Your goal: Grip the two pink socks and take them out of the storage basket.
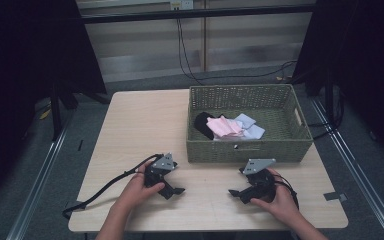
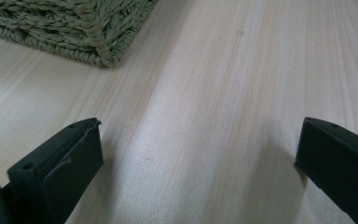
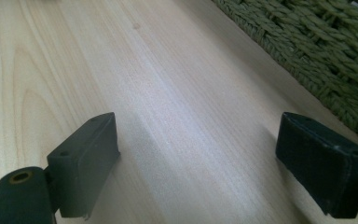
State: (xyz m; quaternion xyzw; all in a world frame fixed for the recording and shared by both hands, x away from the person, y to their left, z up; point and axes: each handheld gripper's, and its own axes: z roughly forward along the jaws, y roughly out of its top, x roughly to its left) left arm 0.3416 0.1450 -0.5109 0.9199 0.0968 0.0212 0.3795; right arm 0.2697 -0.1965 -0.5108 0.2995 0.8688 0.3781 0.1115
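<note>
Basket (image 1: 280,145): woven green, right of centre on the tabletop (image 1: 140,125).
Contents: black (image 1: 202,124), pink (image 1: 223,126) and pale blue cloths (image 1: 247,126).
Left tongs (image 2: 198,154): apart, empty.
Right tongs (image 3: 198,158): apart, empty.

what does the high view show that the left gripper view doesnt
The high view takes in the inside of the wicker basket, where a black cloth, a pink cloth and pale blue cloths lie, and both hands holding the left gripper and right gripper near the table's near edge. The left gripper view shows, up close, that gripper's two black jaws spread wide over bare wood, with nothing between them. Both views share the light wooden table and the basket's woven wall.
</note>
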